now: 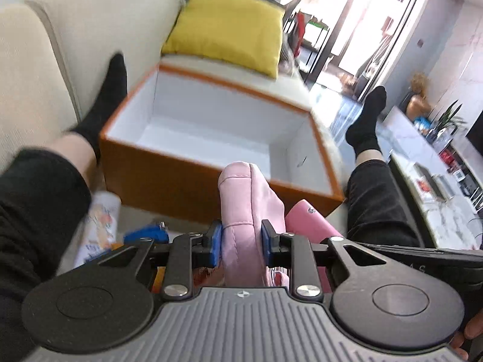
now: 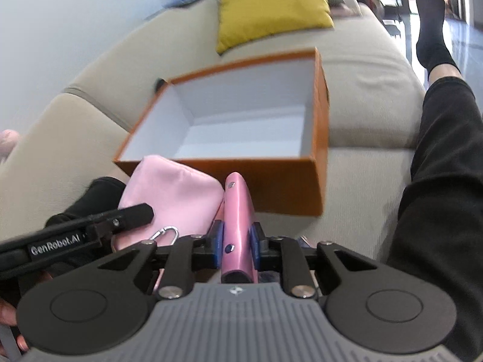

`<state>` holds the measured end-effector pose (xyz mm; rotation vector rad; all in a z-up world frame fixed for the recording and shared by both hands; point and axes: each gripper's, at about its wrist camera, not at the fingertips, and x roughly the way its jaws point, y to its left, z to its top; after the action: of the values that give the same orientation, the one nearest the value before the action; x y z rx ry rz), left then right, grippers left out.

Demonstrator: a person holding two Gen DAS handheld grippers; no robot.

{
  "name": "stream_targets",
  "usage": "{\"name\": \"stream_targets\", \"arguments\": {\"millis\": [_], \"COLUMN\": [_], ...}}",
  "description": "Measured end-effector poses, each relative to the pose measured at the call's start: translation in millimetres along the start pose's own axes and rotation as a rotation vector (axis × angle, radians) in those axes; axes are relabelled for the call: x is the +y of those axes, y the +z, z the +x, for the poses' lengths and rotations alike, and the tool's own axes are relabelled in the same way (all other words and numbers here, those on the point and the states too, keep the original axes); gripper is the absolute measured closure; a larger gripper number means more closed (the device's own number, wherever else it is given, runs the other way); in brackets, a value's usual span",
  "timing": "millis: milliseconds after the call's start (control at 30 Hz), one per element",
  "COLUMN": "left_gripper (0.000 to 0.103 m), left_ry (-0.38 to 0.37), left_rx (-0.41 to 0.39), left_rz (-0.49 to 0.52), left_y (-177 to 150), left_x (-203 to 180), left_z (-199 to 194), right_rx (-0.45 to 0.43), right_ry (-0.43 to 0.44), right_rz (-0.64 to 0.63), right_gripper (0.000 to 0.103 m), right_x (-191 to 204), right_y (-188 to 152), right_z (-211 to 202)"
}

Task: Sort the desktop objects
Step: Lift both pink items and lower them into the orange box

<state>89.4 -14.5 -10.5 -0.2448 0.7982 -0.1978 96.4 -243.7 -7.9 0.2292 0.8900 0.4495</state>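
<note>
The left gripper (image 1: 241, 238) pinches a soft pink fabric pouch (image 1: 246, 208); the right gripper (image 2: 237, 242) clamps a glossy pink hard case (image 2: 237, 208). Both are held just short of the open orange cardboard box (image 2: 320, 138) on the beige sofa (image 2: 371, 90). The box looks empty, so sorting has barely begun; a blurred blue object (image 1: 146, 233) waits.

**A home living room**

This is a lived-in home. A broad beige fabric sofa (image 2: 371, 96) carries a soft square yellow cushion (image 1: 226, 30) near its far end. To the side, a long white marble-patterned cabinet (image 1: 422, 181) holds a green potted plant (image 1: 449, 117) and small household items. Tall glass doors (image 1: 371, 18) let daylight onto a glossy floor.
</note>
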Motion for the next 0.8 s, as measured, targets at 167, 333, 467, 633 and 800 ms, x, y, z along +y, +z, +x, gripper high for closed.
{"name": "stream_targets", "arguments": {"millis": [167,333,467,633,800], "left_gripper": [0.074,0.074,0.074,0.074,0.074], "left_ry": [-0.009,0.011,0.034,0.076,0.120], "left_rx": [-0.103,-0.155,-0.167,-0.136,-0.047], "left_rz": [0.025,0.049,0.066,0.087,0.137], "left_y": [24.3,54.3,83.9,108.6,115.9], "left_x": [2.5,8.3,12.9,24.4,34.4], "left_z": [-27.2,-31.9,-17.3,15.1,59.5], "right_rx": [-0.061,-0.101,-0.134,-0.143,-0.069], "right_ry": [0.049,0.098,0.089,0.062,0.011], "right_rz": [-0.072,-0.100,-0.117,-0.141,-0.134], "right_gripper": [0.083,0.083,0.083,0.083,0.083], "right_x": [18.5,31.0,36.8,45.1,42.2], "right_y": [20.8,55.0,82.6,113.4,130.7], "right_z": [-15.7,-9.7,3.3,29.3,84.7]}}
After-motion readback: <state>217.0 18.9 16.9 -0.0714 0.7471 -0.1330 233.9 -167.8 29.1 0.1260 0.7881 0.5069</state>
